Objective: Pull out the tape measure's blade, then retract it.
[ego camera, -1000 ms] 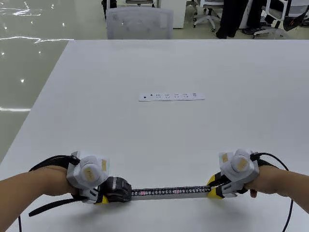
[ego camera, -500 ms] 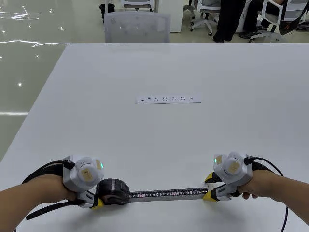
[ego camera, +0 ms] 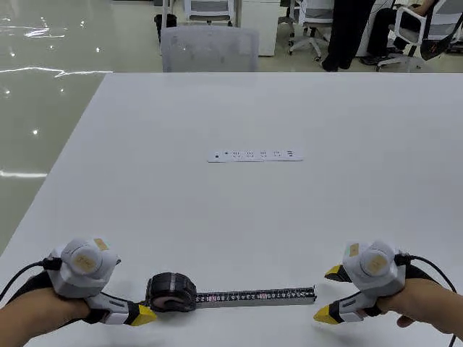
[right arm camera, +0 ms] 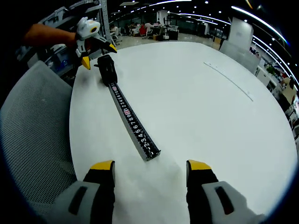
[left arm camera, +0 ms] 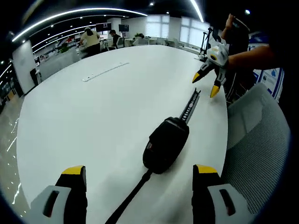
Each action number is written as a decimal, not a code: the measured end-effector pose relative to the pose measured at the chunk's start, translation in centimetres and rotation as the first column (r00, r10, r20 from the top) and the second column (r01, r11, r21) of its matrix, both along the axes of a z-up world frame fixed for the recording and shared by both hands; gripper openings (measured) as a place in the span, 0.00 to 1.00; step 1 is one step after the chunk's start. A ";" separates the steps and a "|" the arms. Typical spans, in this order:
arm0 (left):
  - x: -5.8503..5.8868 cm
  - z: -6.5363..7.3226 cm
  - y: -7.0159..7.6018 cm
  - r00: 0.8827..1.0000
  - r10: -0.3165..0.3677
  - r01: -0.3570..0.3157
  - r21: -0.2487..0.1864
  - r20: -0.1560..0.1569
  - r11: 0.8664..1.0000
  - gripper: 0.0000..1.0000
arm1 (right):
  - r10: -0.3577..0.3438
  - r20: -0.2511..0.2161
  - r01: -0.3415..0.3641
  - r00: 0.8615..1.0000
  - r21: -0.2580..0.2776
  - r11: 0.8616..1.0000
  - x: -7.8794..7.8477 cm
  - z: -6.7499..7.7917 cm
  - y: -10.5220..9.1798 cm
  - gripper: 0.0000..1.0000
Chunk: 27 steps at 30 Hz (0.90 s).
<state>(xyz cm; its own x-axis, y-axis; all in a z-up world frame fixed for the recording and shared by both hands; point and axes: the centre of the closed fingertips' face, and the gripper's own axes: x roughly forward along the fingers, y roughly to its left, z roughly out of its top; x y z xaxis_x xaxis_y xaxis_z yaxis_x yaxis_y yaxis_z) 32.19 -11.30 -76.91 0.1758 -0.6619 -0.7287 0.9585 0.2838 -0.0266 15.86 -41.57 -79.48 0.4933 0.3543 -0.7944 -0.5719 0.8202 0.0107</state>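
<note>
Along the near edge of the tabletop (ego camera: pixel 253 217), our tape measure (ego camera: pixel 171 291) lies with its blade (ego camera: pixel 257 296) drawn out. We hold the left gripper (left arm camera: pixel 138 170) and right gripper (ego camera: pixel 329 293) jaws apart, gripping nothing. Pull apparently done; retraction remains.

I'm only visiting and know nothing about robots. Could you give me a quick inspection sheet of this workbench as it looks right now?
Surface: white table, smooth.
Job's things: tape measure lies near the front edge; its blade is pulled out flat toward the right.
Clutter: power strip at mid-table.
Grippers: left gripper is open close behind the tape measure, not gripping it; right gripper is open just past the blade's tip, not gripping it.
Cables: black cable at the right gripper, another at the left.
Surroundings: grey chair at the far edge, glossy floor.
</note>
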 end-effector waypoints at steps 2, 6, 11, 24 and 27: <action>0.1 0.2 0.4 0.999 0.036 -0.036 -0.029 -0.001 0.999 1.00 | -0.028 0.050 0.029 0.998 -0.011 1.000 0.0 0.4 -0.5 0.74; -0.4 1.4 0.8 0.997 0.078 -0.081 -0.115 -0.024 0.990 1.00 | -0.100 0.072 0.099 0.992 0.015 0.995 -1.0 0.7 -1.5 0.88; -0.8 2.8 2.1 0.989 0.146 -0.144 -0.160 0.003 0.977 1.00 | -0.161 0.117 0.157 0.980 0.043 0.987 -2.3 2.0 -2.1 0.96; -3.4 5.2 5.2 0.973 0.226 -0.212 -0.219 0.039 0.952 1.00 | -0.277 0.183 0.263 0.943 0.097 0.960 -7.3 4.4 -4.0 1.00; -3.8 5.7 5.5 0.971 0.235 -0.219 -0.230 0.042 0.948 1.00 | -0.283 0.202 0.271 0.938 0.085 0.959 -7.8 5.0 -4.4 1.00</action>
<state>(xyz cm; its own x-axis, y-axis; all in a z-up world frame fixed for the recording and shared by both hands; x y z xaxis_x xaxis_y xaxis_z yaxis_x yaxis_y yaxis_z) 28.39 -5.82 -71.25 0.3842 -0.7423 -0.5490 0.8712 0.4884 -0.0506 8.08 -46.00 -74.49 0.7317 0.2204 -0.6451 -0.3166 0.9479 -0.0353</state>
